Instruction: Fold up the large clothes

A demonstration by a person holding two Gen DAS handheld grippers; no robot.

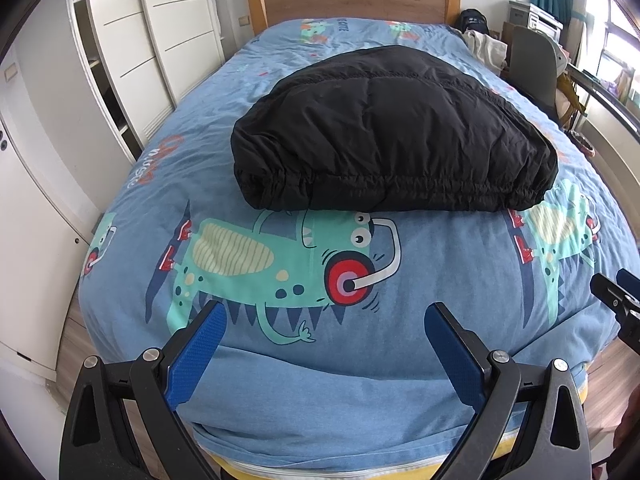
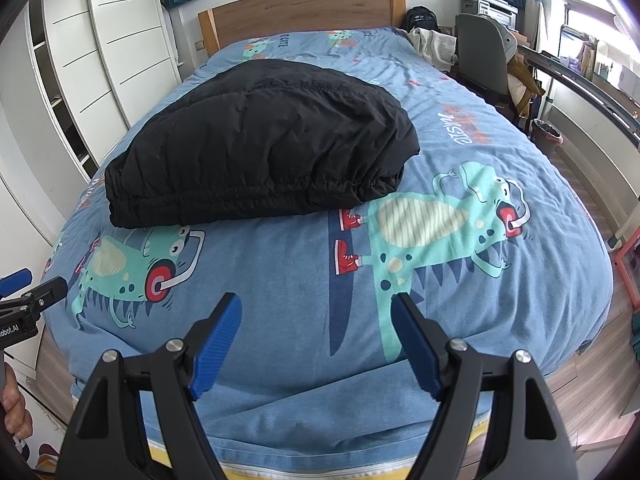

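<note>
- Nearest my left camera, the left gripper (image 1: 326, 318) stands with its blue pads (image 1: 198, 354) spread wide and nothing between them, above the foot edge of the bed.
- From my right camera I see the right gripper (image 2: 316, 312) the same way: jaws well apart, holding nothing, over the foot edge of the blue dinosaur-print duvet (image 2: 280, 280).
- Each gripper shows at the side of the other's view; I see the right one's tip (image 1: 618, 292) at the right border, clear of the bedding.
- I find the folded black puffer jacket (image 1: 384, 132) lying in the middle of the bed, its gathered elastic hem (image 1: 400, 192) turned toward the foot edge, well apart from both grippers.
- From the right view, the jacket (image 2: 260, 140) sits nearer the bed's left edge than its right.
- Behind the jacket I see the wooden headboard (image 1: 352, 0) at the head edge, white wardrobe doors (image 1: 160, 40) along the left side, and a grey chair (image 2: 478, 52) by the right head corner.
</note>
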